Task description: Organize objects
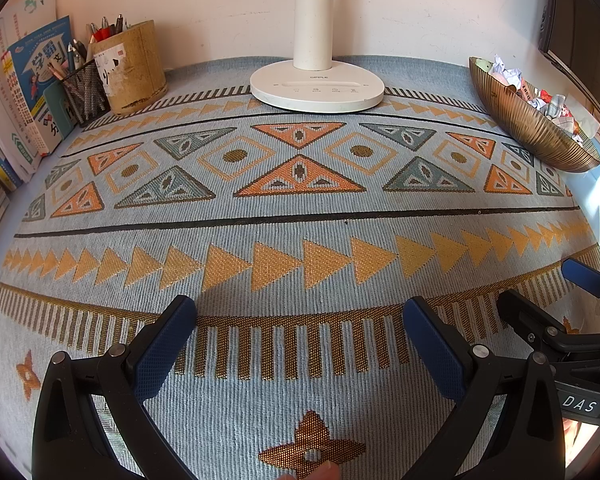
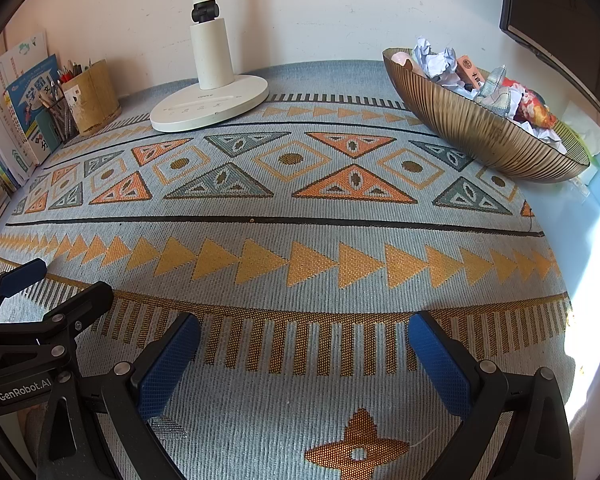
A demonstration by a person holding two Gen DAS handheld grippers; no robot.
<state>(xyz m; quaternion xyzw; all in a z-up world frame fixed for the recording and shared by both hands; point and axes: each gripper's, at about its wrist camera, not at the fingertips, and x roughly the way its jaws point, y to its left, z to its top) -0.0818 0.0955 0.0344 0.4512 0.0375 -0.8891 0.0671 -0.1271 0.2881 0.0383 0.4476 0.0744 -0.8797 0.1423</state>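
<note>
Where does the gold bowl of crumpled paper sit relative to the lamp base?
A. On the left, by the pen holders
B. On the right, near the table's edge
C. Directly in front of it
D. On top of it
B: the gold bowl sits at the far right of the tablecloth, well apart from the lamp base, while the pen holders stand on the left.

A shiny gold bowl (image 2: 480,136) with ribbed sides sits at the far right of the table, tipped a little. It is full of crumpled paper (image 2: 434,58), a small box with writing (image 2: 470,72), a gray checked cloth (image 2: 494,90) and a red and orange wrapper (image 2: 534,110). At the far left, pens (image 1: 108,28) stand upright in a round tan cup (image 1: 136,68) beside a black mesh cup (image 1: 85,94).
</note>
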